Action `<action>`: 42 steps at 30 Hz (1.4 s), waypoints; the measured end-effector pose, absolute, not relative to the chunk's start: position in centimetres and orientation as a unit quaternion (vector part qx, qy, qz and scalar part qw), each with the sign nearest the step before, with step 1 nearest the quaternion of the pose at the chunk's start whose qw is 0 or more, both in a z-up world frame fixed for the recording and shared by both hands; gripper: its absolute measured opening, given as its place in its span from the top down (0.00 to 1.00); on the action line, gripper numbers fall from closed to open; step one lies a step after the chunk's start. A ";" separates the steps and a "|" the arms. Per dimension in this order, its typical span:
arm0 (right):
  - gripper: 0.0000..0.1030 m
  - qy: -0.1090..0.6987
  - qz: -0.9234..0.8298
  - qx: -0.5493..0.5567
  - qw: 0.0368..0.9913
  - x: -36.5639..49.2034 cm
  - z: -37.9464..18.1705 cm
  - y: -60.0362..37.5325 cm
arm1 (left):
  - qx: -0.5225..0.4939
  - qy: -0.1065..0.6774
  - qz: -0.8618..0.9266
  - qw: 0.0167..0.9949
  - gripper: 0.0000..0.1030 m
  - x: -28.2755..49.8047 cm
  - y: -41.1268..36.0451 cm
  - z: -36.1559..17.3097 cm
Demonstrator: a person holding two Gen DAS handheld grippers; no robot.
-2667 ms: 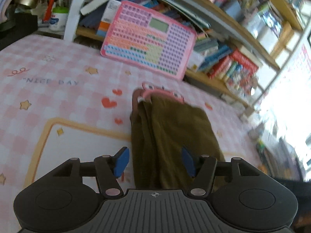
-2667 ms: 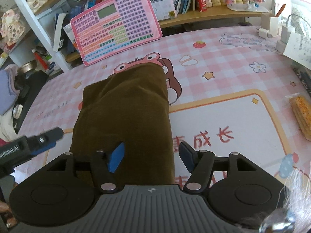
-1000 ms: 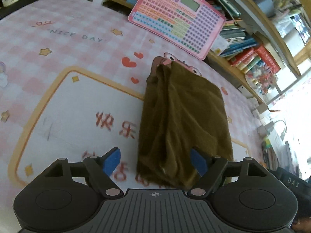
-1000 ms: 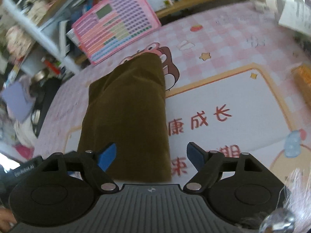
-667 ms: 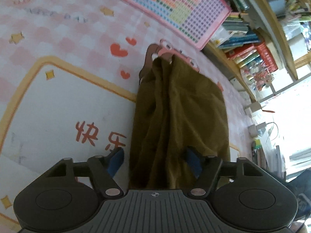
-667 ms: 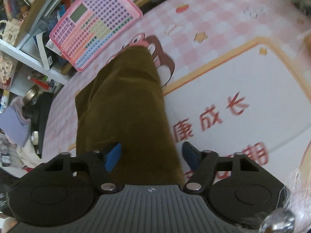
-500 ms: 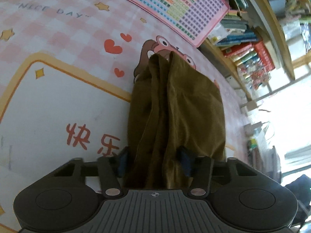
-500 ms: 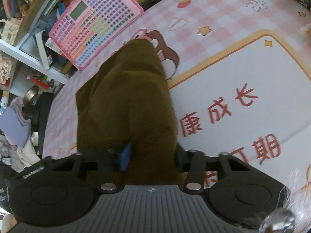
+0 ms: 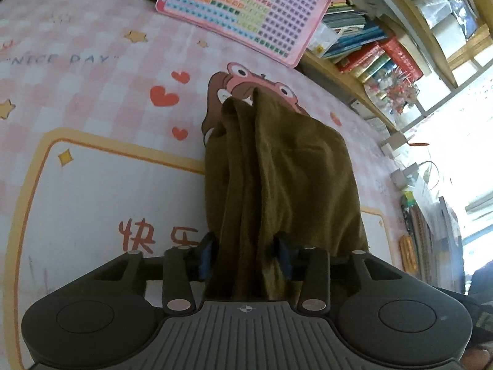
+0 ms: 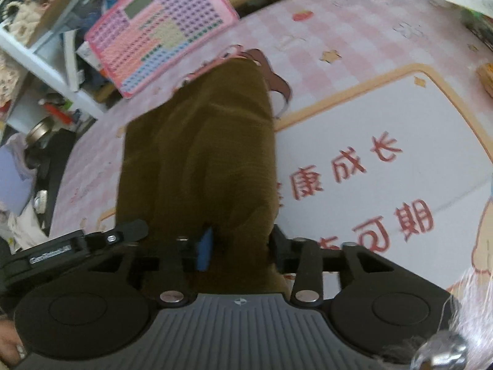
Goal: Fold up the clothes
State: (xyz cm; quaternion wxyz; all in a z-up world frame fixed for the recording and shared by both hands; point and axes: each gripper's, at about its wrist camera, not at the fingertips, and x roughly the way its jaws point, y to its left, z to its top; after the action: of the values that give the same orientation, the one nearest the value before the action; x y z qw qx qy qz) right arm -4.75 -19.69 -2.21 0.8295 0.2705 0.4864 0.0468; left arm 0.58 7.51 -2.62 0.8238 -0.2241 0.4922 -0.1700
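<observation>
An olive-brown folded garment [image 9: 277,169] lies lengthwise on the pink chequered mat [image 9: 77,77], its far end on a cartoon print. My left gripper [image 9: 245,256] has the near left end bunched between its blue pads, which press on the cloth while its jaws are opening slightly. In the right wrist view the same garment [image 10: 200,154] runs away from me. My right gripper [image 10: 240,246] pinches the near right end, and its jaws are also opening a little with the cloth still between the pads. One of the left gripper's fingers [image 10: 129,231] shows just left of it.
A pink keyboard toy [image 9: 243,9] leans against the shelf of books [image 9: 385,58] beyond the garment. Small items [image 9: 413,231] crowd the mat's right edge. Dark clutter [image 10: 40,141] sits off the mat's left side. A hand [image 10: 6,348] shows at the lower left corner.
Both grippers, wide open a second ago, came forward and down over the garment's near end and closed on it. The cloth there is now bunched between the pads.
</observation>
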 end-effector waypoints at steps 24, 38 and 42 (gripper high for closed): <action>0.81 0.383 0.098 0.177 0.901 -7.2 2.3 -16.5 | -0.184 0.374 -0.221 0.882 0.73 -2.0 6.6 2.2; 0.82 0.390 0.092 0.177 0.899 -7.5 2.3 -16.2 | -0.192 0.393 -0.225 0.871 0.73 -1.8 6.9 1.2; 0.82 0.444 0.087 0.182 0.873 -6.5 0.9 -17.2 | -0.199 0.452 -0.207 0.844 0.72 -1.3 6.0 -0.7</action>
State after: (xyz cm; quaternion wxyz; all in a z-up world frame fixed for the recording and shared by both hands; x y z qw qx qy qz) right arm -6.55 -17.22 0.89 0.8733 0.1818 0.4437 0.0867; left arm -1.35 6.04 -0.72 0.8444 -0.1993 0.4524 -0.2065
